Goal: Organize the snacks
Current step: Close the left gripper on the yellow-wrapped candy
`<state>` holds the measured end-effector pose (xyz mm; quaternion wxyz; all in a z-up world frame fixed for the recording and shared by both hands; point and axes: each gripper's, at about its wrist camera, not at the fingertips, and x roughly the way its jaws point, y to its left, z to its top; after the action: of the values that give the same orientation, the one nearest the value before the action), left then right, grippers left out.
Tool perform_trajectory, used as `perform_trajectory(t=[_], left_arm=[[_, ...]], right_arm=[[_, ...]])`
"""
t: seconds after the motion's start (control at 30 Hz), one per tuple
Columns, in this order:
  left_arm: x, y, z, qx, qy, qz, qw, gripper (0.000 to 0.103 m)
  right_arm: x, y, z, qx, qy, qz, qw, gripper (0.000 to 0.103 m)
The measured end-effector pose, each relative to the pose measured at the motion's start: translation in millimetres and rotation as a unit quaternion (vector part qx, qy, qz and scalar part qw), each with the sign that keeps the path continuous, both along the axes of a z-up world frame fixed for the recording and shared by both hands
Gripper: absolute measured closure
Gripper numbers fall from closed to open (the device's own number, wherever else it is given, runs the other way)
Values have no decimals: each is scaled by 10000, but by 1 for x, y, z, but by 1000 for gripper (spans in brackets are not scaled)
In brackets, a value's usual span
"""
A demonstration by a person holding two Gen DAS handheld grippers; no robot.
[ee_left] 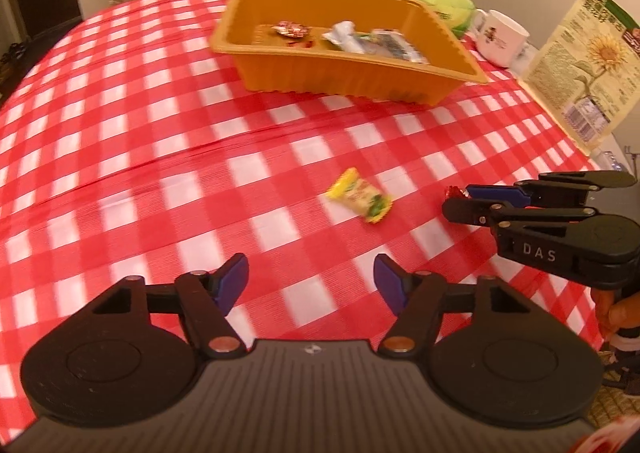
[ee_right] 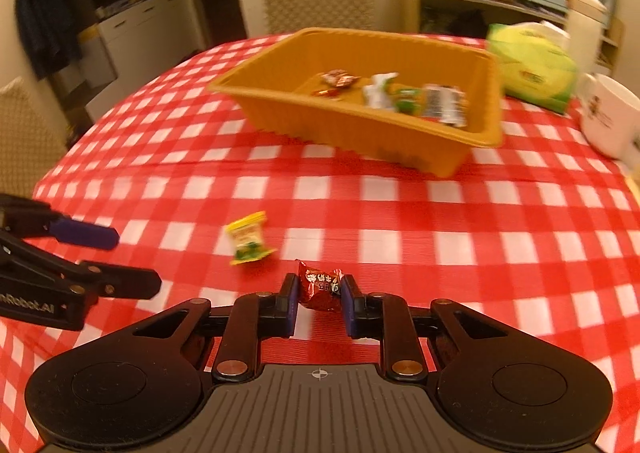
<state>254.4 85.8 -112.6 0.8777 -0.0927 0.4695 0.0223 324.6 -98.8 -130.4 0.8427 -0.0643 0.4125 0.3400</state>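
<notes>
Right claw (ee_right: 319,290) pinches red candy (ee_right: 322,289), barely seen from the left claw (ee_left: 310,281), which gapes empty.

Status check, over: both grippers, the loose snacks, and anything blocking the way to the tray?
Right gripper shut on red candy. Left gripper open, empty, short of yellow snack packet. Orange tray ahead, already holding snacks. Checkered cloth between looks unobstructed.

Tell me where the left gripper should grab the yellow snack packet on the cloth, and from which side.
Grip the yellow packet across its narrow middle, coming down from above with the left gripper. It lies flat and skewed on the tablecloth, so turn the open jaws to match; its crimped ends offer little hold.
</notes>
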Motion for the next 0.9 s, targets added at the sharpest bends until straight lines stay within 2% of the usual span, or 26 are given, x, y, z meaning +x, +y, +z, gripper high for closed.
perform_trajectory(t=[0.2, 0.33, 0.4, 0.47, 0.63, 0.9], left_arm=[[27, -19, -7, -204, 5, -270, 9994, 49], [42, -30, -14, -205, 12, -405, 9990, 55], [49, -33, -18, -201, 21, -439, 9988, 62], [55, -34, -21, -211, 2, -473, 9987, 64], [66, -36, -24, -72, -38, -485, 9988, 66], [74, -40, -24, 240, -87, -526, 9983, 81]], right_arm=[[6, -22, 6, 28, -3, -328, 9995, 80], [7, -36, 7, 32, 26, -494, 9988, 80], [7, -42, 8, 28, 42, -561, 9984, 80], [9, -47, 7, 29, 61, -628, 9980, 80], [9, -59, 6, 26, 92, -763, 9970, 80], [9, -65, 5, 17, 123, -800, 9967, 80]])
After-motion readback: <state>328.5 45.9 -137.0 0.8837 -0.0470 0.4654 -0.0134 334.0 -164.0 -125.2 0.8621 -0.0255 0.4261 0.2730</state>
